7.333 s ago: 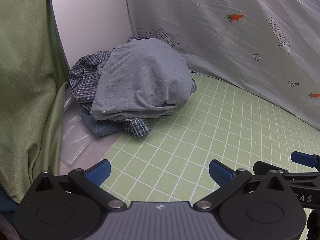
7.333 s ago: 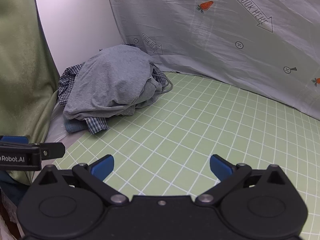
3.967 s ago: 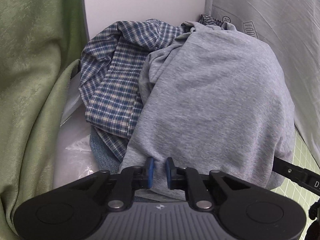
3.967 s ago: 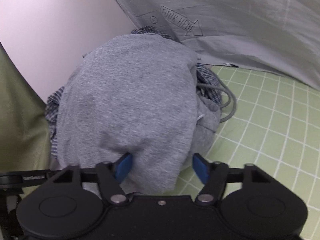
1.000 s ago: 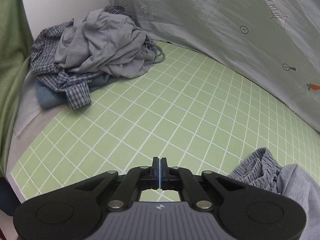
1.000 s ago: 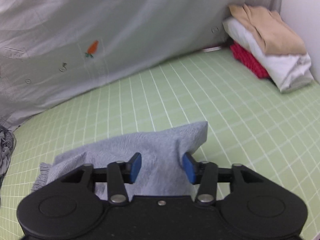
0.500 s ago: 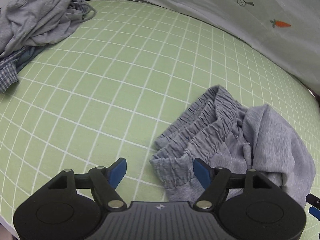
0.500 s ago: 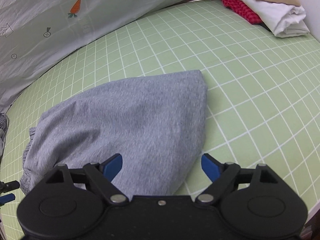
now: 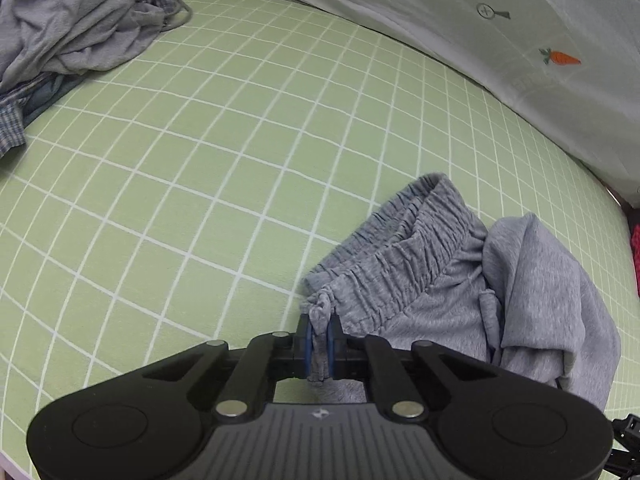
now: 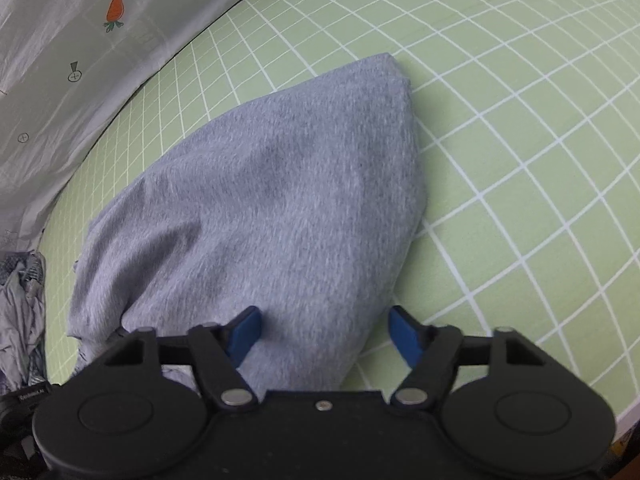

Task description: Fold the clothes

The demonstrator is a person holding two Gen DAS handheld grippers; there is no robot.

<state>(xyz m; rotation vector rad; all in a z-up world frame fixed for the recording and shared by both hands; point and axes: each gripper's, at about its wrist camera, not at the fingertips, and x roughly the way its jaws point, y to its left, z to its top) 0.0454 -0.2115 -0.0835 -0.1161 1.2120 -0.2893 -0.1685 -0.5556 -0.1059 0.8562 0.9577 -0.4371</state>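
Note:
Grey sweat shorts with a gathered elastic waistband lie bunched on the green grid mat. My left gripper is shut on the near corner of that waistband, with cloth pinched between the blue pads. In the right wrist view the same grey shorts spread out as a smooth leg panel. My right gripper is open, its blue fingers straddling the near end of the leg just above the cloth.
A heap of unfolded clothes, grey and plaid, sits at the mat's far left corner. A pale sheet with carrot prints hangs along the back. A red item shows at the right edge.
My left gripper has gone from open beside the waistband to shut on its corner. My right gripper has dropped closer to the shorts' leg and stays open.

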